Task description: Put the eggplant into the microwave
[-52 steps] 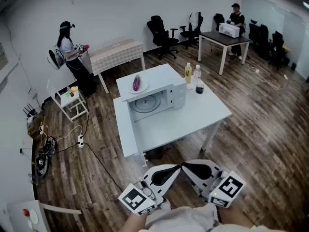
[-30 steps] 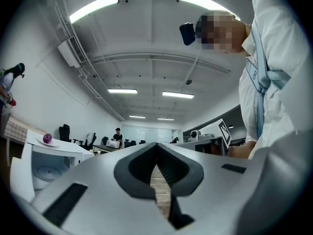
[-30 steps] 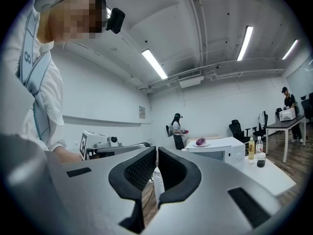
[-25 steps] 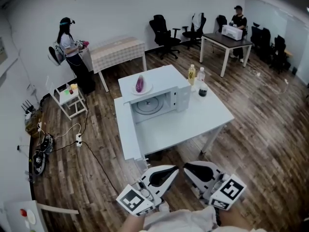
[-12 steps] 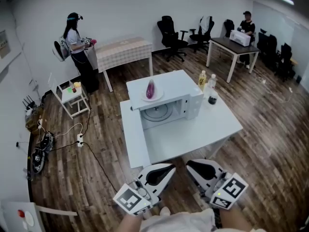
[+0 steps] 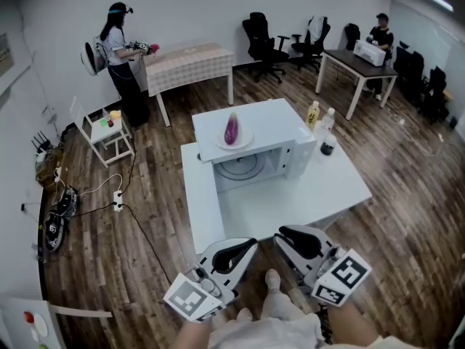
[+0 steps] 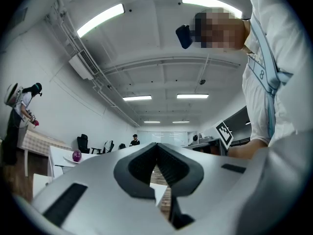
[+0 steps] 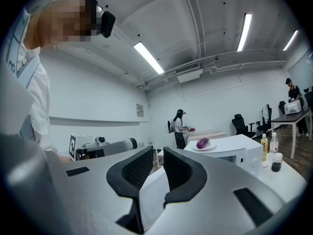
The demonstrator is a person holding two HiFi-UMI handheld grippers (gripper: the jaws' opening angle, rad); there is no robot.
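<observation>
**Walk-up nearly done; right tool starts to open**

Position: both tools are held low in front of the person, just short of the near edge of the tabletop. Over the last two seconds the tabletop has grown closer in the head view. The person has been walking toward it, carrying both tools forward together.

Left tool: clenched. Its own view shows the tips meeting, with nothing caught between them.

Right tool: its jaws are opening now. A narrow gap shows between the pads in its own view, and only floor and tabletop edge are visible through it. It grips nothing. A second ago this tool was shut tight, so the change is fresh.

Eggplant: untouched. It lies on a white plate on top of the microwave, well apart from both tools. The right gripper view shows it at the same spot, ahead and slightly to the right.

Microwave: the cavity faces the person and is open, with the turntable in sight. No door work looks necessary.

Bottles: they stand to the right of the microwave, clear of the likely reach.

Reading: this is the approach phase, and the task proper has not begun. The opening right tool suggests it is being readied for the pick. Judged next step: reach over the tabletop to the top of the microwave and close on the eggplant.
</observation>
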